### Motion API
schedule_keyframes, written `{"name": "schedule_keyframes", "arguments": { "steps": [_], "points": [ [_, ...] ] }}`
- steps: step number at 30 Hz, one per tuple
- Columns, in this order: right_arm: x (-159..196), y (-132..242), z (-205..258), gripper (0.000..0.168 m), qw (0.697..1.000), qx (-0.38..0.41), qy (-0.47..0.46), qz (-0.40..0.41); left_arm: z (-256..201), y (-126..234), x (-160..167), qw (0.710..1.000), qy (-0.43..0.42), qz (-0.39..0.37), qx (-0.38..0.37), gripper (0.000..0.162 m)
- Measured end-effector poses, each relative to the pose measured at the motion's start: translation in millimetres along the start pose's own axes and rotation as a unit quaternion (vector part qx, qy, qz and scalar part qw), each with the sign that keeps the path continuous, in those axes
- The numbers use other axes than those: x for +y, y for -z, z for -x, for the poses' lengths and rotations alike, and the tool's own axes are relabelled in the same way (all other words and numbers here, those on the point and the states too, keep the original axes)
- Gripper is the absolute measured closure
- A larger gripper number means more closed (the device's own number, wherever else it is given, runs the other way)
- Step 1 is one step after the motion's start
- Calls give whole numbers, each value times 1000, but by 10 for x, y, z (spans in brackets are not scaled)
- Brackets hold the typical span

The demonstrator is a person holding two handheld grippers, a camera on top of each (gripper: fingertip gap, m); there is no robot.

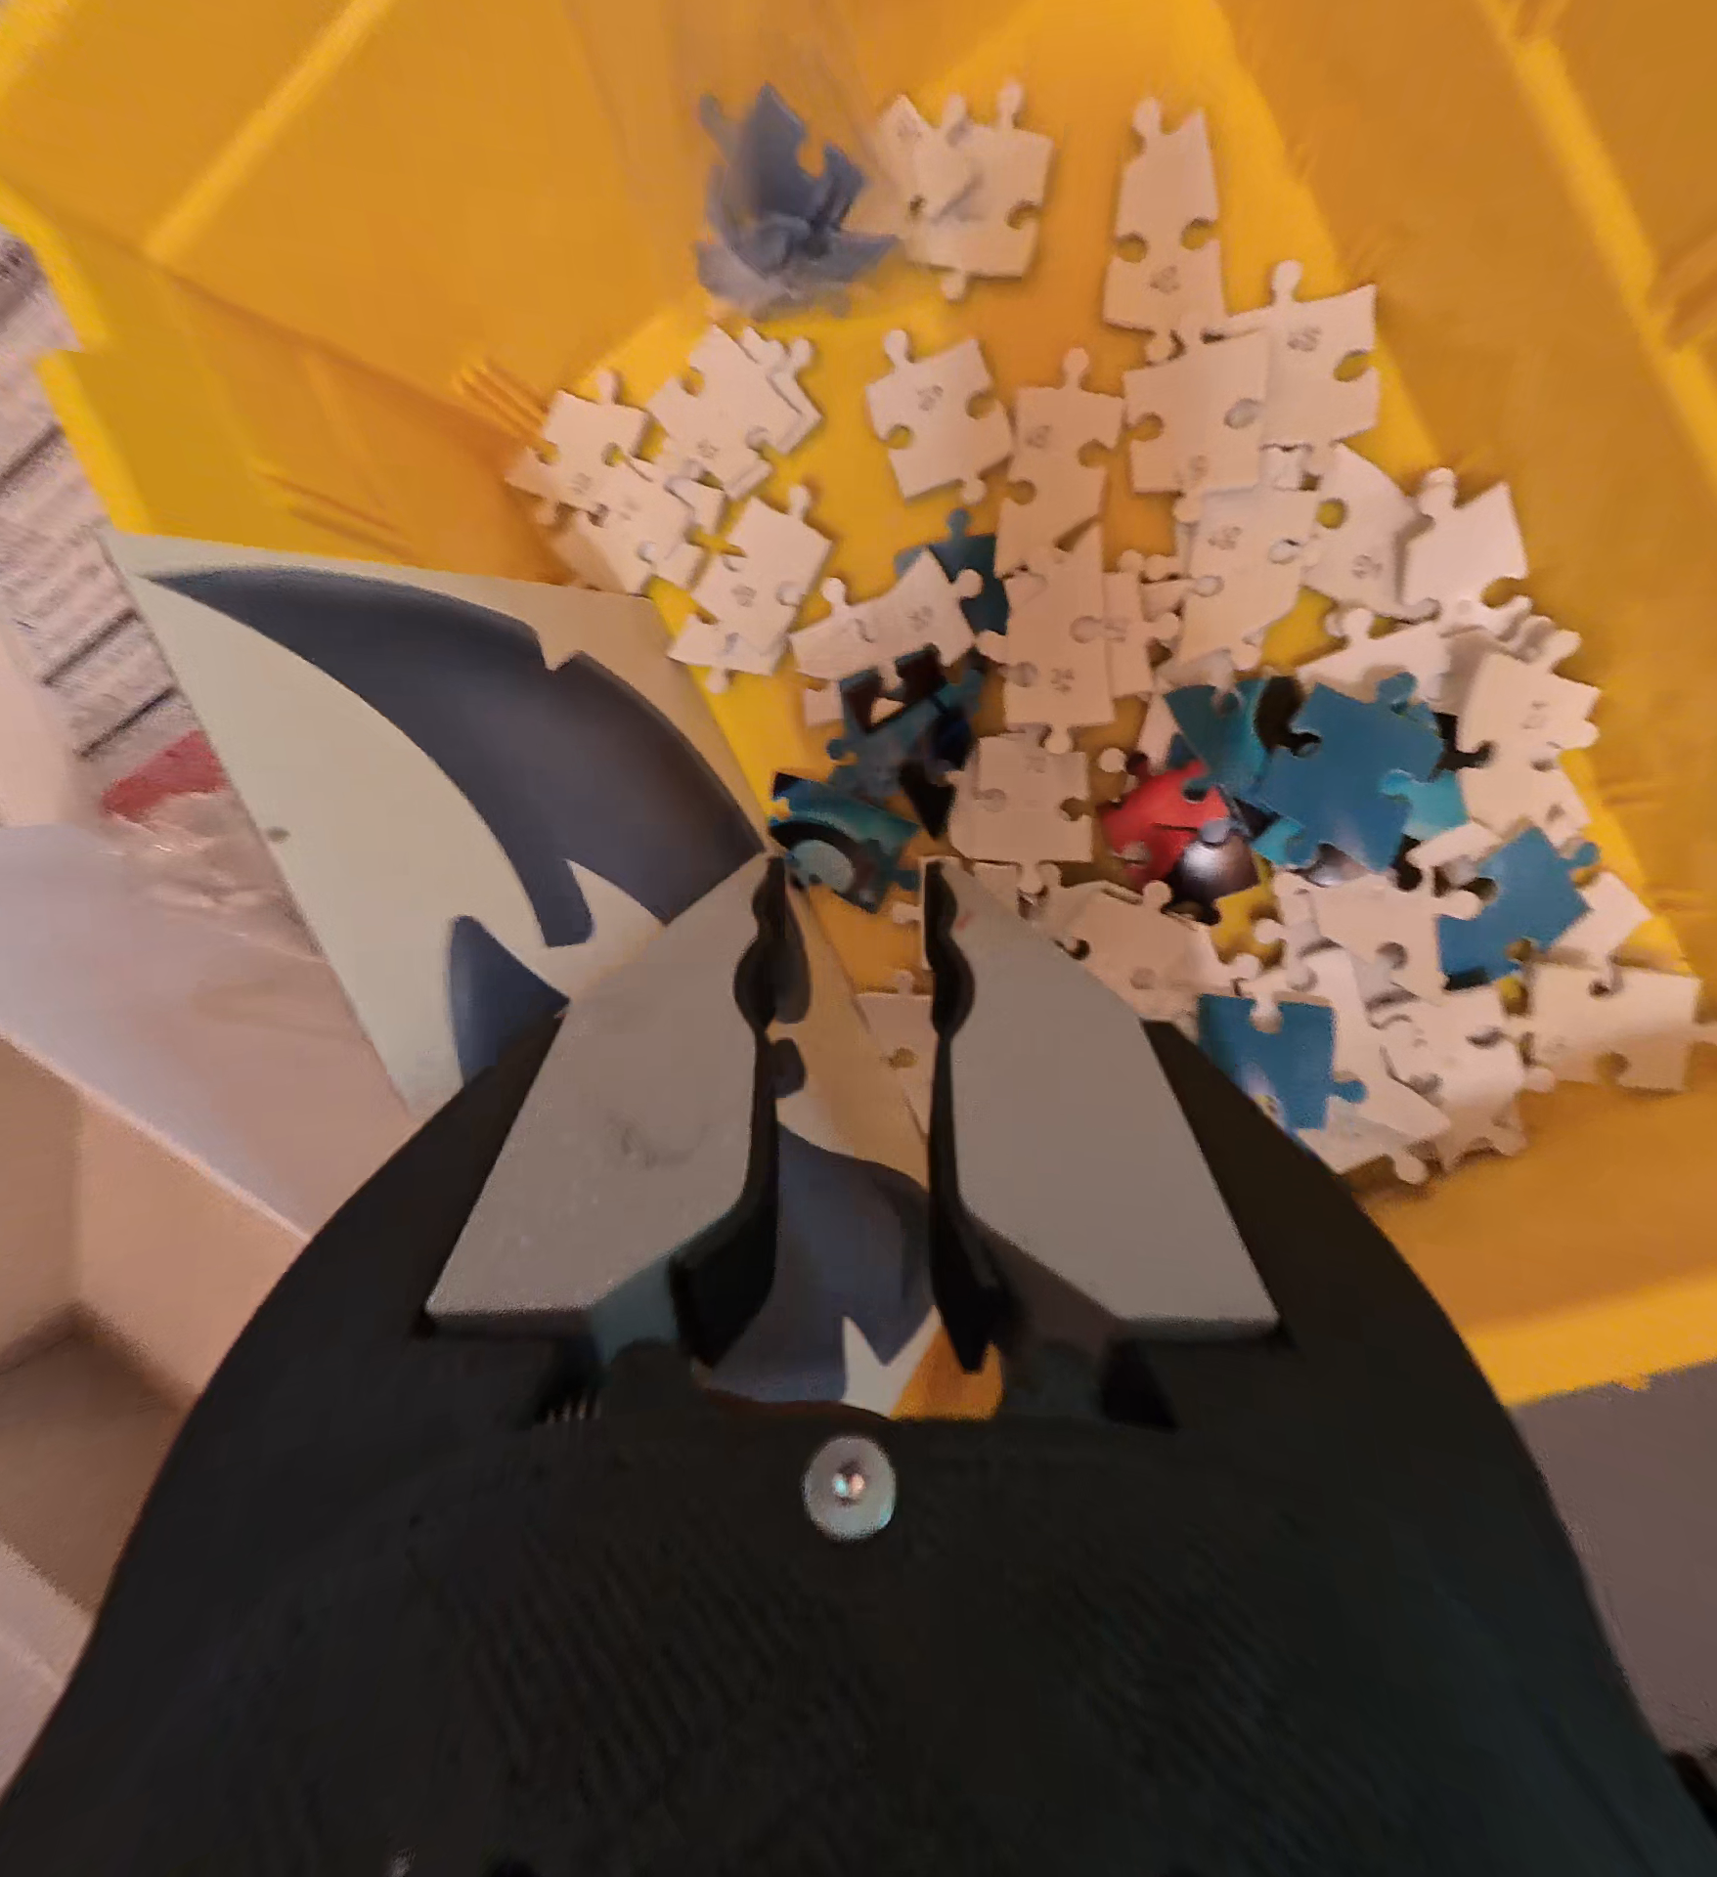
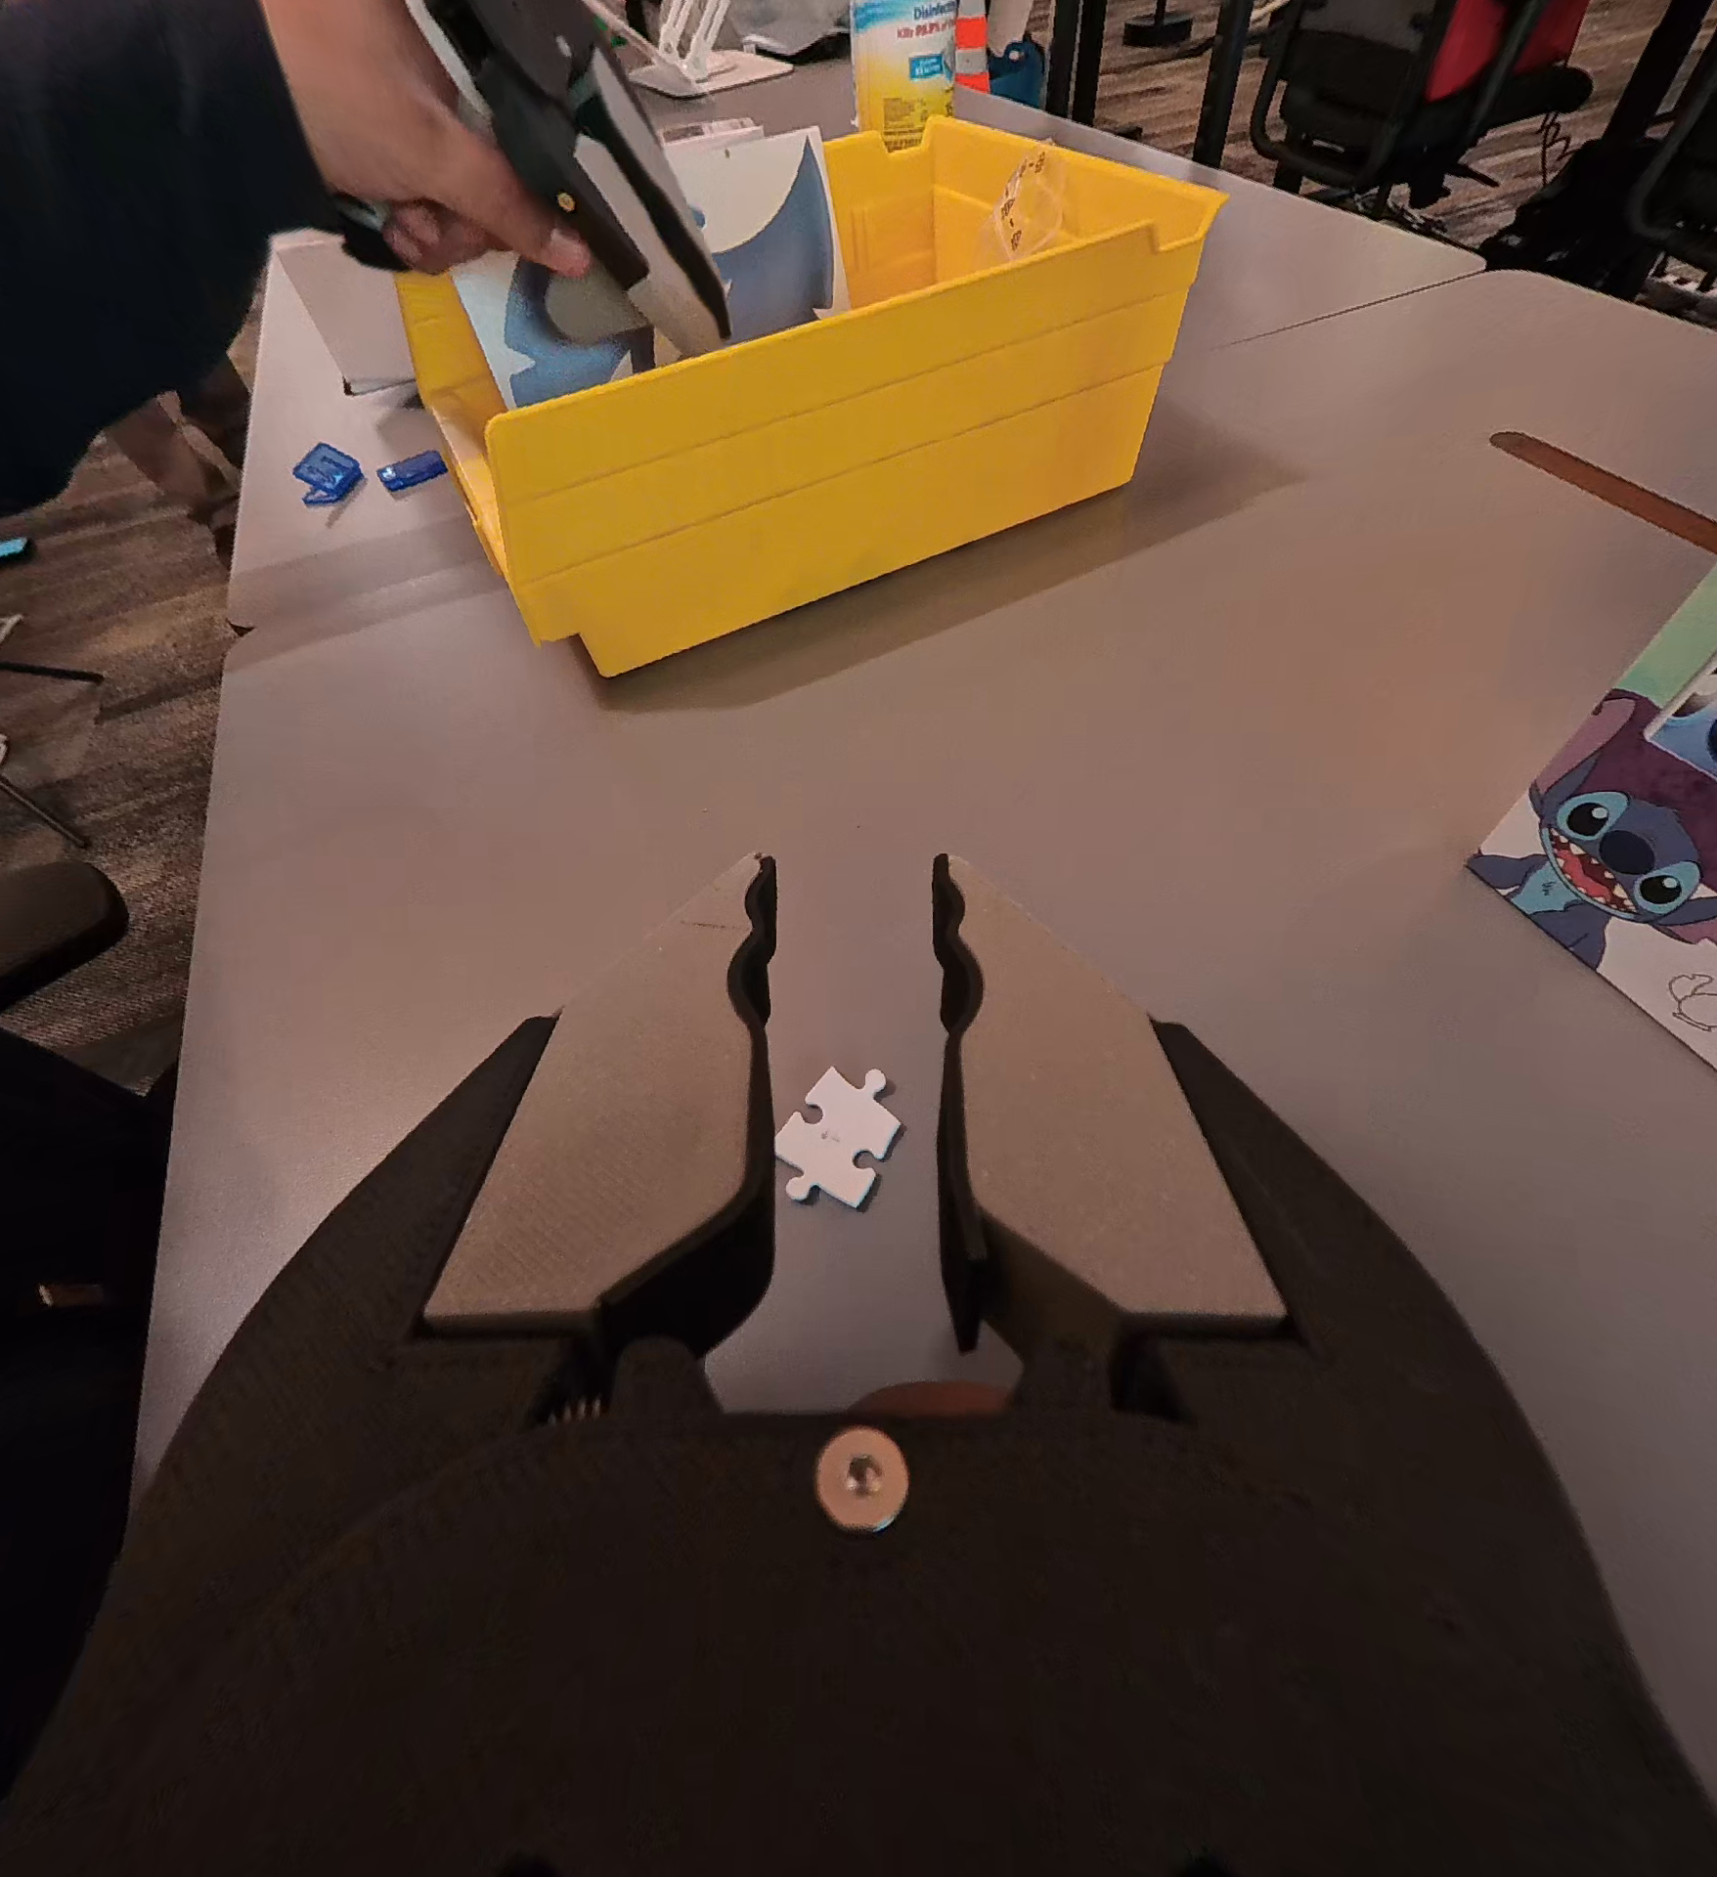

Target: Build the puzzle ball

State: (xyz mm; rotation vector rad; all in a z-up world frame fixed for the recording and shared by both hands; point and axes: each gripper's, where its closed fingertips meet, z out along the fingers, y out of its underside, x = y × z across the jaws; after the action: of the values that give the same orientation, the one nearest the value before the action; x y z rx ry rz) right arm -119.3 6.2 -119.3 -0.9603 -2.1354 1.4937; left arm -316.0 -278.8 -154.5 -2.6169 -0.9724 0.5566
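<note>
From the left wrist view, the left gripper [image 1: 854, 874] hangs parted and empty over the yellow plastic bin [image 1: 326, 254], where thin, light curved puzzle pieces [image 1: 1088, 630] heap toward its right wall; best pinched by an edge. From the right wrist view, the right gripper [image 2: 854, 874] gapes empty above one white puzzle piece [image 2: 839, 1138] on the grey table [image 2: 1037, 813], near its front edge.

In the right wrist view the yellow bin [image 2: 834, 488] walls hide the puzzle pieces inside, and the left gripper [image 2: 677, 305] covers part of the blue-and-white card [image 2: 773, 234] standing in it. The picture box [image 2: 1667, 843] is cut off by the right edge. The left wrist view is motion-blurred, so markings on the white puzzle pieces [image 1: 1047, 457] cannot be made out
</note>
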Motion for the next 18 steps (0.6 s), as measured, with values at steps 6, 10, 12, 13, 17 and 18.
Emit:
{"name": "schedule_keyframes", "arguments": {
  "steps": [6,10,12,13,17,18],
  "points": [
    [-9,6,6,141,1000,3,3,-1,24,-174,-33,994,-80,56,-49,134],
    [-18,24,-4,142,1000,5,3,-4,-125,-241,-150,995,-84,42,-24,130],
    [-14,30,-4,141,1000,5,2,-4,-162,-277,-175,997,-72,38,-11,130],
    [-11,31,-2,141,1000,4,2,-3,-153,-304,-171,997,-67,40,-11,130],
    [-8,45,2,141,1000,4,2,-4,-127,-420,-127,997,-58,57,-12,131],
    [-9,49,-3,142,1000,5,2,-5,-133,-428,-149,997,-58,50,-11,134]
  ]
}}
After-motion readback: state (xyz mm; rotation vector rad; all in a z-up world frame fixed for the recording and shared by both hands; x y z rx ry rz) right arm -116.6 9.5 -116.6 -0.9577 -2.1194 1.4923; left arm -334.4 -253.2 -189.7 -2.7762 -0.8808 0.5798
